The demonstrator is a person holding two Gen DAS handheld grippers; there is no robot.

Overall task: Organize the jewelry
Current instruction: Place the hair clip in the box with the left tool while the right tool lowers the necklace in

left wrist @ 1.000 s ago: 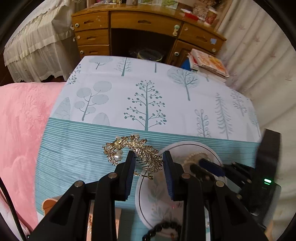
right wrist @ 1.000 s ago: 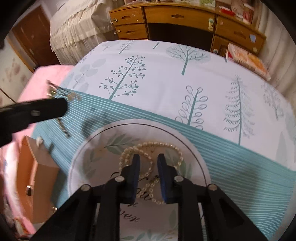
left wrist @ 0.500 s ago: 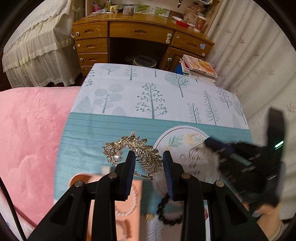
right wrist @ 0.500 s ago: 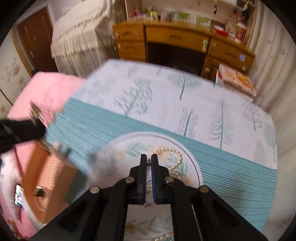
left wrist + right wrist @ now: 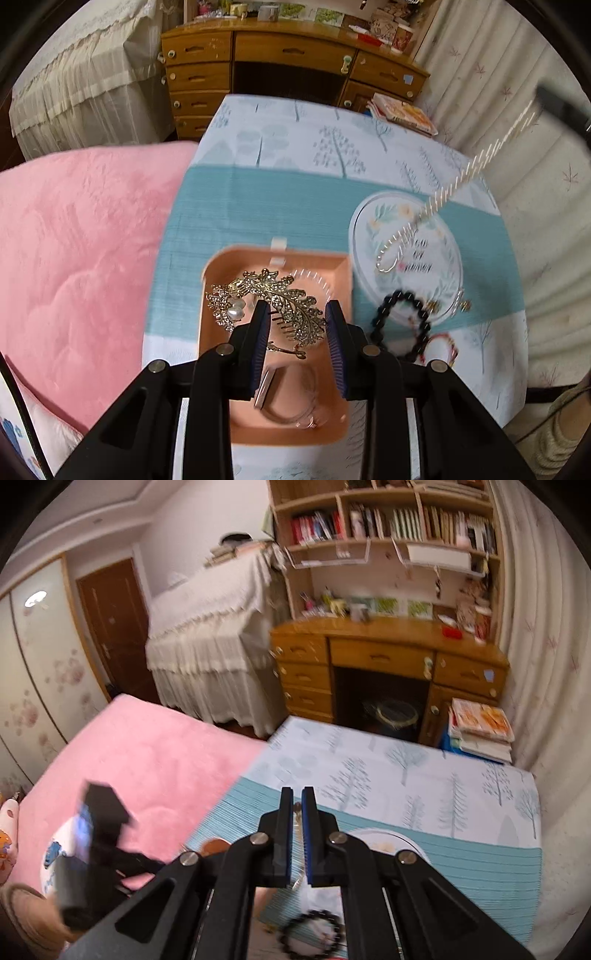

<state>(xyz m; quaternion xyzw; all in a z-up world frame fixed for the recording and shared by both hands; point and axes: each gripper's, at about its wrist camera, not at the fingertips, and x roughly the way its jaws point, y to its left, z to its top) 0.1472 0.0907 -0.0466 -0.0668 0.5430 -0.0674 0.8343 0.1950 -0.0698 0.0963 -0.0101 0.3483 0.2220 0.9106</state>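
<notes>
Gold hair comb [image 5: 273,302], peach jewelry box [image 5: 218,295], tree-print tablecloth [image 5: 295,147]

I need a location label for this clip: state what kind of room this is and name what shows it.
Most likely a bedroom that doubles as a study. A pink quilted bedspread lies beside the work surface, a wooden desk with drawers stands against the wall, and a bookshelf full of books hangs above it.

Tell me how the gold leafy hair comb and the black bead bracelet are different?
The hair comb is gold and sparkly with leaves and pearls; the bracelet is a plain ring of dark round beads. The hair comb is held up between the left gripper's fingers, above the pink box; the bracelet lies flat, partly on the round plate. Both are jewelry.
</notes>
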